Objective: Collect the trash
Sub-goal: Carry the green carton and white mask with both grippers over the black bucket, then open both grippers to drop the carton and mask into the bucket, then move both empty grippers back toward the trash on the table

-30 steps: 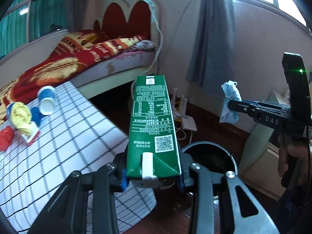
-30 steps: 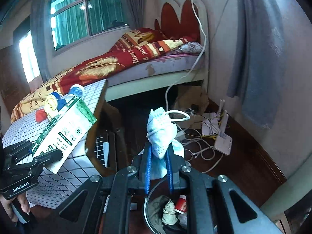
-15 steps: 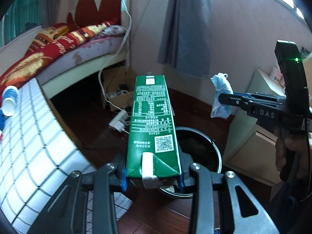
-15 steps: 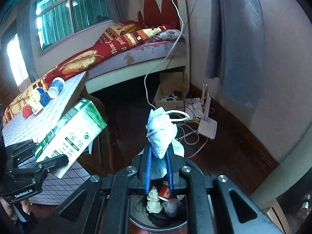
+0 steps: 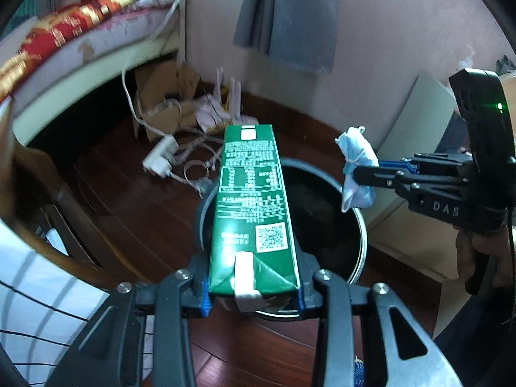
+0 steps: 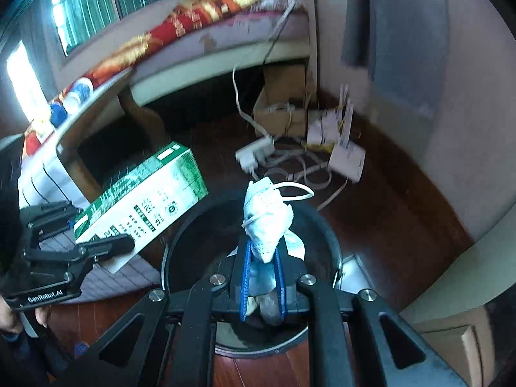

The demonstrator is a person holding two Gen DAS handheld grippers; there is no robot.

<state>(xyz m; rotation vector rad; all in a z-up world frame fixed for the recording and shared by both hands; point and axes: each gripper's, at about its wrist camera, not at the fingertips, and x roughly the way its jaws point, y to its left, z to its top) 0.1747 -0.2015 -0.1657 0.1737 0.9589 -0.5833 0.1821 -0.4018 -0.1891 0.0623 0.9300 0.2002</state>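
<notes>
My left gripper (image 5: 253,293) is shut on a green milk carton (image 5: 251,206) and holds it lengthwise over the near left rim of a black trash bin (image 5: 359,222) on the wood floor. The carton also shows in the right wrist view (image 6: 138,196), held by the left gripper (image 6: 106,245). My right gripper (image 6: 262,277) is shut on a crumpled blue face mask (image 6: 266,222) directly above the bin (image 6: 325,225). In the left wrist view the mask (image 5: 356,167) hangs over the bin's far right rim, pinched by the right gripper (image 5: 361,172).
A table with a white grid cloth (image 5: 35,293) stands left of the bin, with cups (image 6: 77,93) on it. A bed (image 5: 80,38), a cardboard box (image 5: 164,93), a power strip (image 5: 161,158) and cables lie beyond. A white cabinet (image 5: 416,148) is at right.
Both grippers have moved from beside the table to over the bin and tilted downward. The carton and the mask stay gripped.
</notes>
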